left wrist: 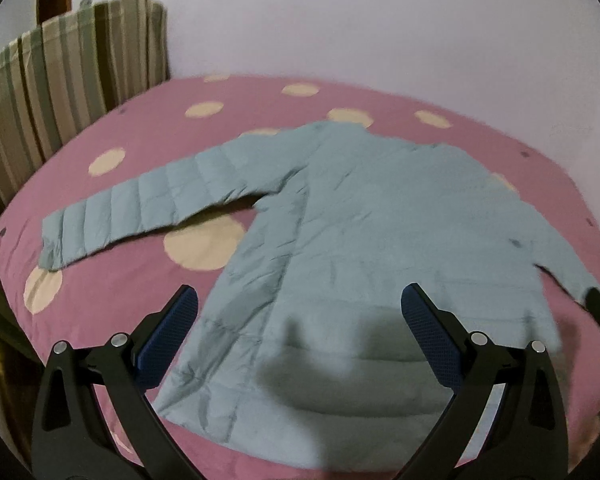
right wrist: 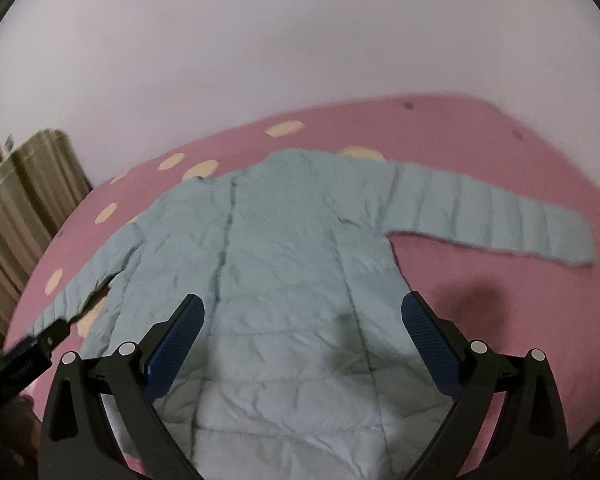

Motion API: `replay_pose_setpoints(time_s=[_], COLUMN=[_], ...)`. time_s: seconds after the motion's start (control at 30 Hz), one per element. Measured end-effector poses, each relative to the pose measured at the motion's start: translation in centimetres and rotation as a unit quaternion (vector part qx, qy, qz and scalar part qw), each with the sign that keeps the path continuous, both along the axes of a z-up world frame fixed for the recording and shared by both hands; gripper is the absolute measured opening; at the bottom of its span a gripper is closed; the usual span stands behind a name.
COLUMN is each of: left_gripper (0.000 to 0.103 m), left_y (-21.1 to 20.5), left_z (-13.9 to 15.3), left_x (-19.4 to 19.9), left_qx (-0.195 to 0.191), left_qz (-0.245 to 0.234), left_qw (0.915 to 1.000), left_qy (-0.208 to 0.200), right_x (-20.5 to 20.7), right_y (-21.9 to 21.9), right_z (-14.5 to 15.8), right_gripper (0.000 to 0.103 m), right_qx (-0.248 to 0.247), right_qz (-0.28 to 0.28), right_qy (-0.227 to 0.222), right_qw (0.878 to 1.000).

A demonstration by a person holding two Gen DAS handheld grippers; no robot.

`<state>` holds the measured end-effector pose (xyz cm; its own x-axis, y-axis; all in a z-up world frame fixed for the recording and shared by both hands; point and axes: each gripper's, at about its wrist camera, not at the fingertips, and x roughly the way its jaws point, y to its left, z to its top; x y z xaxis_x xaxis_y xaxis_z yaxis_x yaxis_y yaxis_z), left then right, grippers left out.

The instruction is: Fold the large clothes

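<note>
A pale blue quilted jacket (left wrist: 364,240) lies spread flat on a pink bed cover, collar towards the far wall. Its one sleeve (left wrist: 140,208) stretches out to the left in the left wrist view. The other sleeve (right wrist: 500,220) reaches right in the right wrist view of the jacket (right wrist: 284,264). My left gripper (left wrist: 300,312) hovers open above the jacket's lower hem, nothing between its blue pads. My right gripper (right wrist: 302,320) is likewise open over the lower body. The other gripper's tip shows at each view's edge, near a sleeve cuff.
The pink cover (left wrist: 148,132) has cream dots and ends at a plain pale wall (left wrist: 340,20). A striped curtain or cloth (left wrist: 68,80) hangs at the left side of the bed, also seen as the striped cloth (right wrist: 20,208) in the right wrist view.
</note>
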<state>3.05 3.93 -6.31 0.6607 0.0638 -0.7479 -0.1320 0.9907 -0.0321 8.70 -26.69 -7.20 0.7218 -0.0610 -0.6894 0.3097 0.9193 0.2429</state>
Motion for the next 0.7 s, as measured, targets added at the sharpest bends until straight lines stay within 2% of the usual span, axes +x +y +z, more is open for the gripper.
replay_pose_setpoints(time_s=[0.1, 0.23, 0.27, 0.3, 0.33, 0.47, 0.53, 0.57, 0.7], left_gripper=[0.101, 0.101, 0.101, 0.101, 0.101, 0.101, 0.101, 0.101, 0.101], left_y=[2.3, 5.8, 6.8, 7.6, 8.6, 12.6, 14.2, 15.0, 17.6], left_z=[-1.8, -3.7, -4.2, -4.7, -5.1, -6.7, -7.3, -7.7, -8.9], left_x=[1.4, 2.9, 3.1, 3.3, 3.4, 3.8, 3.7, 3.6, 3.2], left_qx=[-0.011, -0.013, -0.012, -0.012, -0.013, -0.034, -0.036, -0.038, -0.046], left_qz=[0.030, 0.077, 0.090, 0.102, 0.117, 0.166, 0.187, 0.198, 0.231], left_qw=[0.9990, 0.9959, 0.9948, 0.9935, 0.9918, 0.9841, 0.9799, 0.9779, 0.9698], left_qy=[0.031, 0.046, 0.047, 0.048, 0.051, 0.054, 0.057, 0.058, 0.065], right_x=[0.3, 0.0, -0.2, -0.1, -0.4, -2.0, -3.1, -4.1, -7.5], right_y=[-3.1, -7.4, -8.5, -9.3, -10.8, -15.9, -18.2, -19.6, -24.4], right_z=[-1.7, -3.2, -3.4, -3.6, -4.1, -5.7, -6.2, -6.5, -8.4], right_gripper=[0.098, 0.096, 0.086, 0.060, 0.054, 0.054, 0.061, 0.067, 0.068], right_qx=[0.040, 0.047, 0.047, 0.049, 0.054, 0.119, 0.139, 0.154, 0.219], right_qz=[-0.019, -0.075, -0.090, -0.100, -0.122, -0.164, -0.190, -0.209, -0.272], right_qy=[0.009, 0.004, 0.002, 0.003, 0.013, -0.001, -0.017, -0.028, -0.065], right_qw=[0.999, 0.996, 0.995, 0.994, 0.991, 0.979, 0.972, 0.965, 0.935])
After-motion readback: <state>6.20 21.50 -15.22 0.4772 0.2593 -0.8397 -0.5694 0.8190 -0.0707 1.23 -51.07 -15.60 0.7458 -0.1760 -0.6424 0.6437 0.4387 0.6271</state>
